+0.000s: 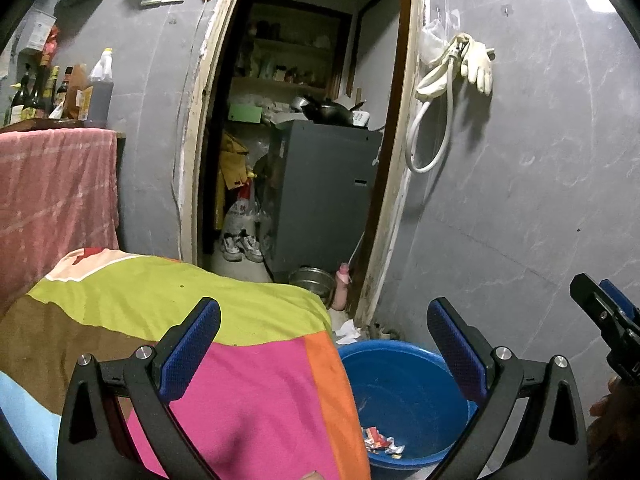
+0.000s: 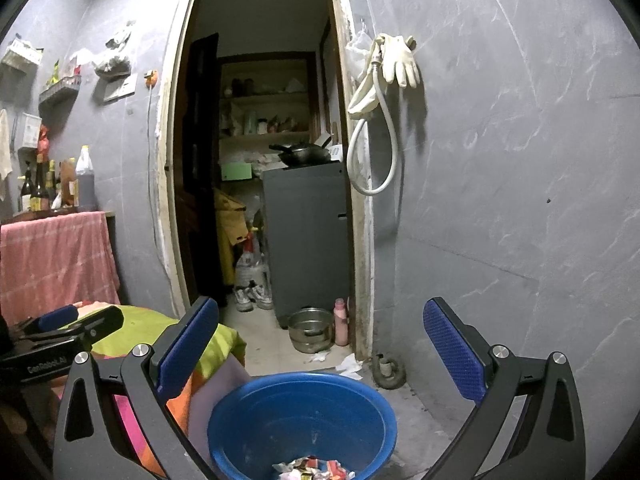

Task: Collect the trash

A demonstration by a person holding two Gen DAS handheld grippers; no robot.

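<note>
A blue plastic basin (image 1: 404,396) stands on the floor beside a cloth-covered table; it also shows in the right wrist view (image 2: 300,412). Crumpled wrappers (image 1: 380,442) lie in its bottom, seen also in the right wrist view (image 2: 316,469). My left gripper (image 1: 324,352) is open and empty, above the table's edge and the basin. My right gripper (image 2: 320,352) is open and empty, above the basin; it shows at the right edge of the left wrist view (image 1: 608,316). Crumpled white paper (image 2: 350,366) lies on the floor beyond the basin.
A multicoloured cloth (image 1: 180,320) covers the table at left. An open doorway (image 2: 260,160) leads to a room with a grey cabinet (image 2: 308,240), a metal pot (image 2: 310,330) and a pink bottle (image 2: 341,322). Gloves and a hose (image 2: 384,80) hang on the grey wall.
</note>
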